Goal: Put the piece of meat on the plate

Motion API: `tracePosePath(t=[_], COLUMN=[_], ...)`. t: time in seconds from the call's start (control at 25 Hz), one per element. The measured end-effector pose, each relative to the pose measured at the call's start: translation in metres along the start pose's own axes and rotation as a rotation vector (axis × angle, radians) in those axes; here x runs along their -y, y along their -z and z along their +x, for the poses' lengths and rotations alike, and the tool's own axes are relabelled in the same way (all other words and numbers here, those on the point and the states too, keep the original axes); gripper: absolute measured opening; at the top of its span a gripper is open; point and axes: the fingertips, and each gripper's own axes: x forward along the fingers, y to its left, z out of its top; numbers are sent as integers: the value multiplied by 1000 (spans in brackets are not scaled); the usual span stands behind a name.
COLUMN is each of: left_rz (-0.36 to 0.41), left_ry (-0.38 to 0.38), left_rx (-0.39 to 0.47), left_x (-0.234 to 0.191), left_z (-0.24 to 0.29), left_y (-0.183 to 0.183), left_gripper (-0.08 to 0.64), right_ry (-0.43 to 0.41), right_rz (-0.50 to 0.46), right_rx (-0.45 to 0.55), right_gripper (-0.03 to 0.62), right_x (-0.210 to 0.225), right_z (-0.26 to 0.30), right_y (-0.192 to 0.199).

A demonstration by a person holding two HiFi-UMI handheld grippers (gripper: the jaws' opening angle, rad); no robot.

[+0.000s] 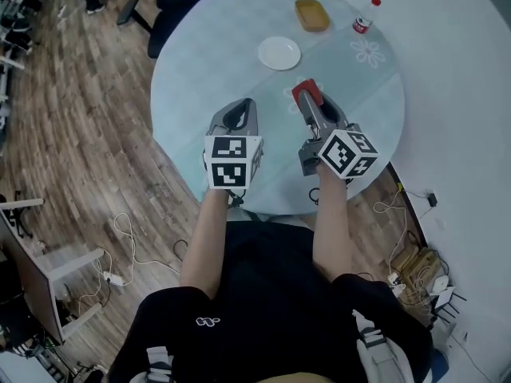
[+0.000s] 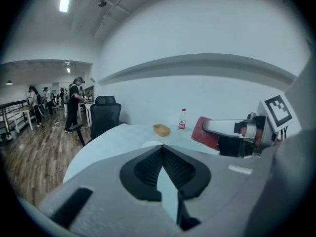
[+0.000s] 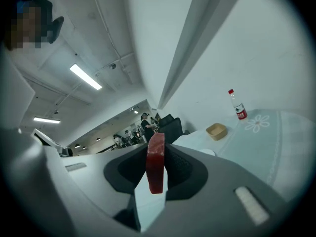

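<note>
A red slab of meat (image 1: 304, 92) stands on edge between the jaws of my right gripper (image 1: 308, 102), which is shut on it above the round table's near half. The right gripper view shows the meat (image 3: 156, 163) upright in that gripper (image 3: 157, 157). A small empty white plate (image 1: 279, 53) lies further back on the table, ahead of both grippers and apart from them. My left gripper (image 1: 244, 106) hovers beside the right one, shut with nothing in it. In the left gripper view the meat (image 2: 202, 131) shows at the right, past my left gripper (image 2: 162, 149).
A yellow tray (image 1: 311, 14) and a red-capped bottle (image 1: 363, 21) stand at the far edge of the pale blue table (image 1: 200, 78). A black office chair (image 1: 172, 6) is behind the table at the left. Several people stand far off (image 2: 74, 102). Cables lie on the wooden floor.
</note>
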Motion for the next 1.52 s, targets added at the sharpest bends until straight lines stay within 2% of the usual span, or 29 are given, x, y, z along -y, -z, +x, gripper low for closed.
tracePosePath(t=[0.24, 0.56, 0.84, 1.08, 1.2, 1.36, 1.52], left_rz=[4, -35, -28, -27, -39, -52, -61], left_ry=[52, 27, 46, -14, -58, -108, -137], left_rx=[-72, -174, -250, -282, -299, -313, -324], left_x=[-2, -37, -37, -65, -85, -109, -118], left_z=[43, 61, 57, 40, 31, 23, 25], left_y=[12, 44, 75, 89, 93, 96, 97], left_gripper=[-6, -6, -6, -6, -6, -6, -5], right_ry=[105, 112, 122, 171, 196, 223, 235], right_rz=[83, 119, 49, -60, -28, 75, 70], right_rx=[-9, -103, -262, -454, -480, -497, -538], right_gripper=[101, 101, 101, 103, 103, 103, 103], right_x=[50, 60, 101, 153, 170, 188, 202], right_z=[13, 58, 126, 195, 223, 252, 267], right_y=[11, 58, 89, 115, 116, 124, 134])
